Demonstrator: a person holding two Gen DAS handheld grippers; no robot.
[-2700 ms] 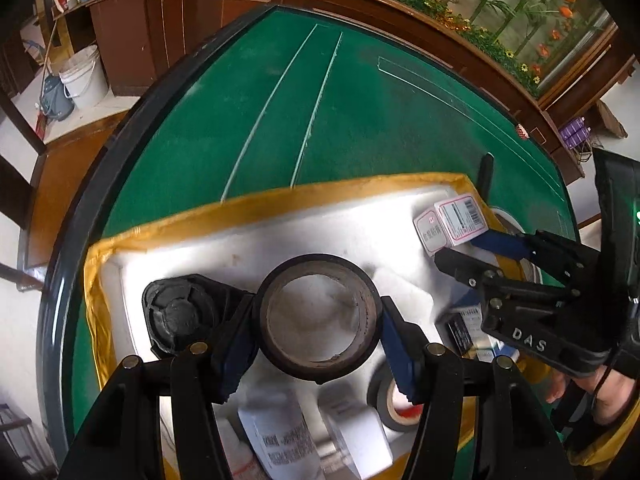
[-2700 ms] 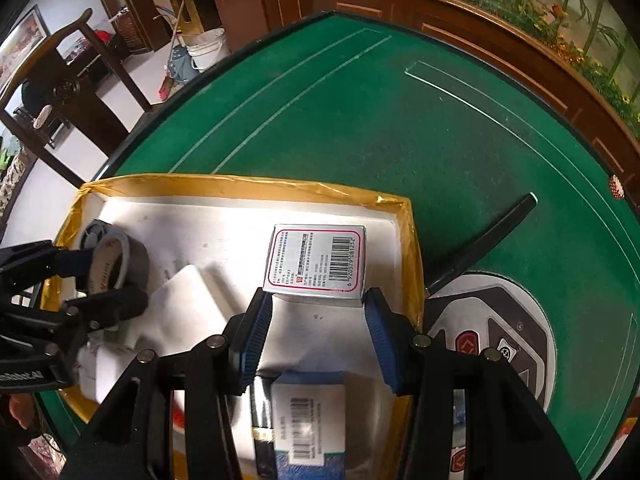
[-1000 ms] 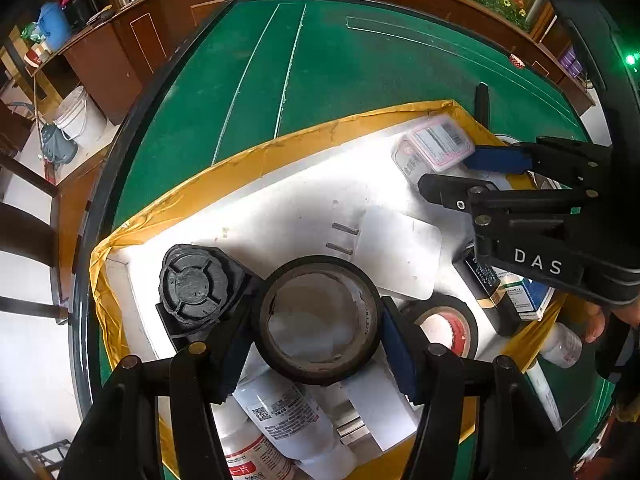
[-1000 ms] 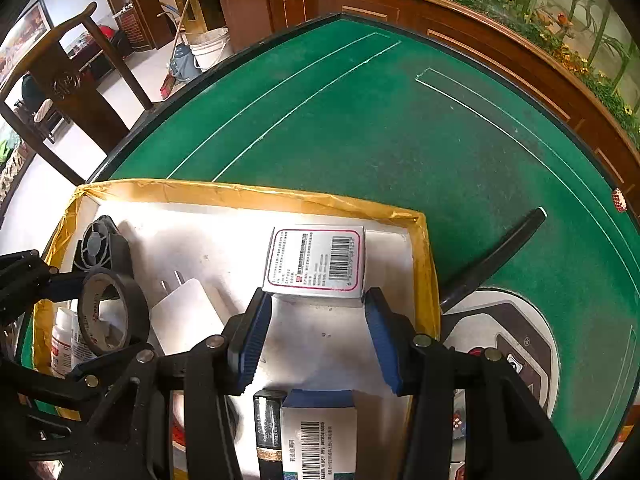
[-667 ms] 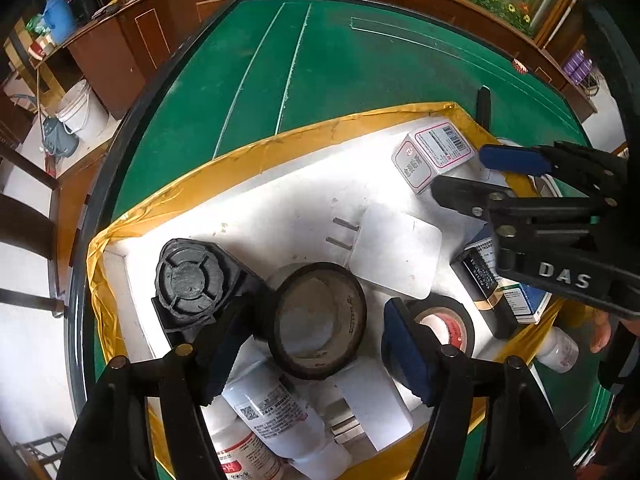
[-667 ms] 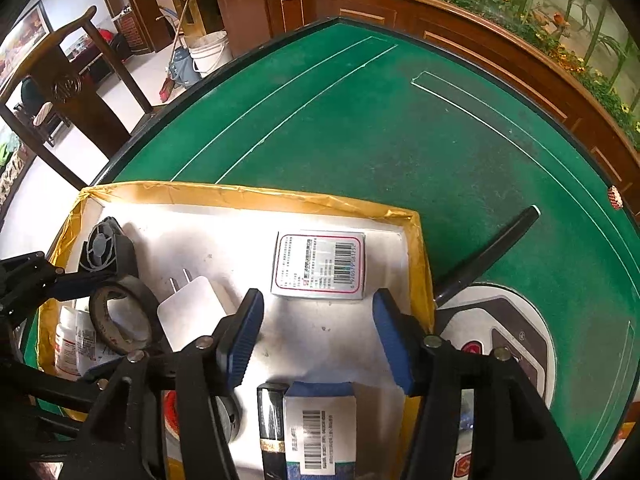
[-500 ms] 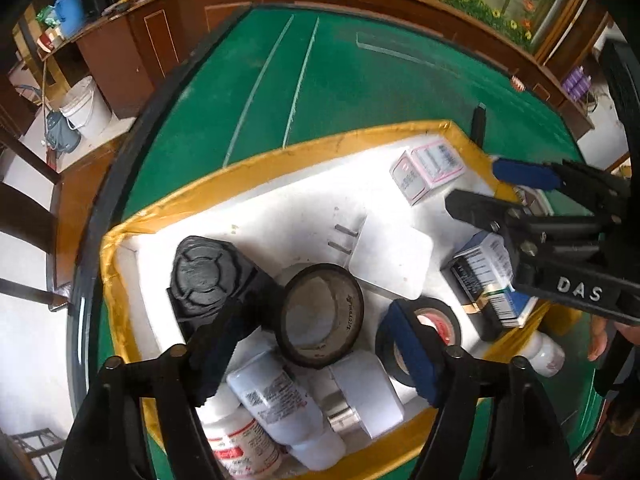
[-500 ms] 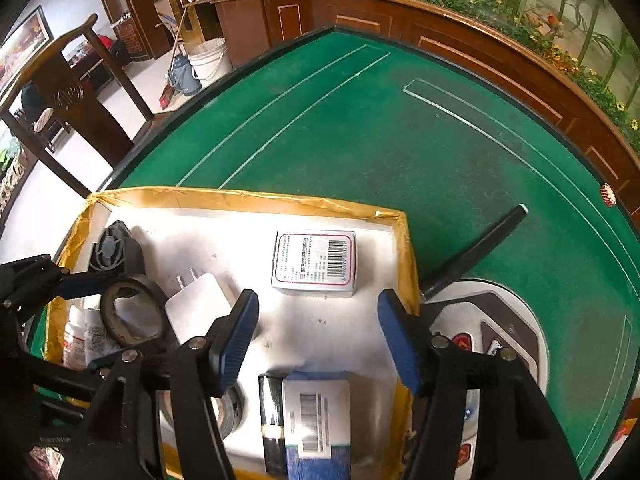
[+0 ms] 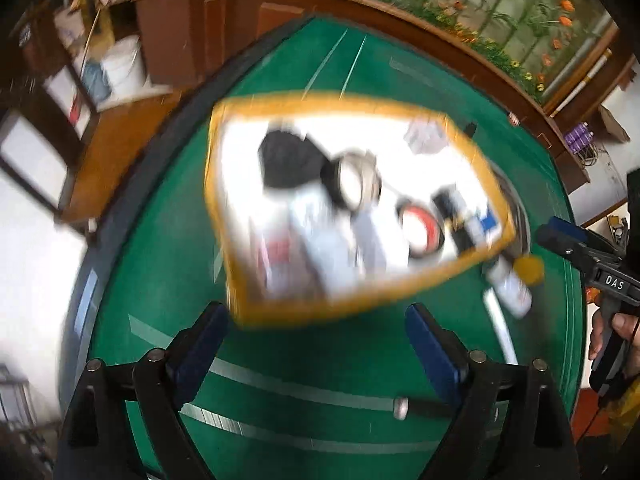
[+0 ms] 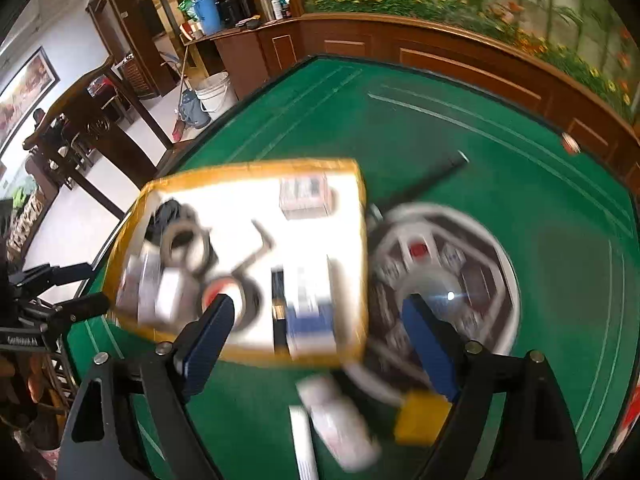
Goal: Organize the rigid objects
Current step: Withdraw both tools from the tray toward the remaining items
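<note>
Left gripper (image 9: 316, 340) is spread wide, nothing between its blue pads, hanging above bare felt just short of the tray; a sec ago it was clamped on the black tape roll (image 9: 354, 182), which now sits loose inside, leaning vs the black ribbed fan-like block (image 9: 286, 160); so that one's delivered. Right gripper (image 10: 320, 340) same story, jaws far apart and empty; the white barcode-labelled box w/ pink border (image 10: 306, 194) it had been gripping lies at the far right corner of the tray, well clear of the pads. Both tools have pulled back and up, view's smeared w/ motion blur, details soft. Judgement: two placements done, hands retreating for the next pick.

Yellow-taped white foam tray (image 9: 404, 112) holds the lot: red-cored tape roll (image 9: 422, 230), white bottles, a dark slim item and a blue-white carton near the right wall; can't read labels. Still outside, on the felt near the tray's near-right corner: a white bottle w/ yellow cap (image 10: 344, 428); likely next candidate, imo.

Surface is a round green felt table (image 10: 500, 168) w/ white lines and a grey control panel inset; black stick lies beyond the tray. Room: wood-panelled counter, flower mural, white bucket, dark chairs.
</note>
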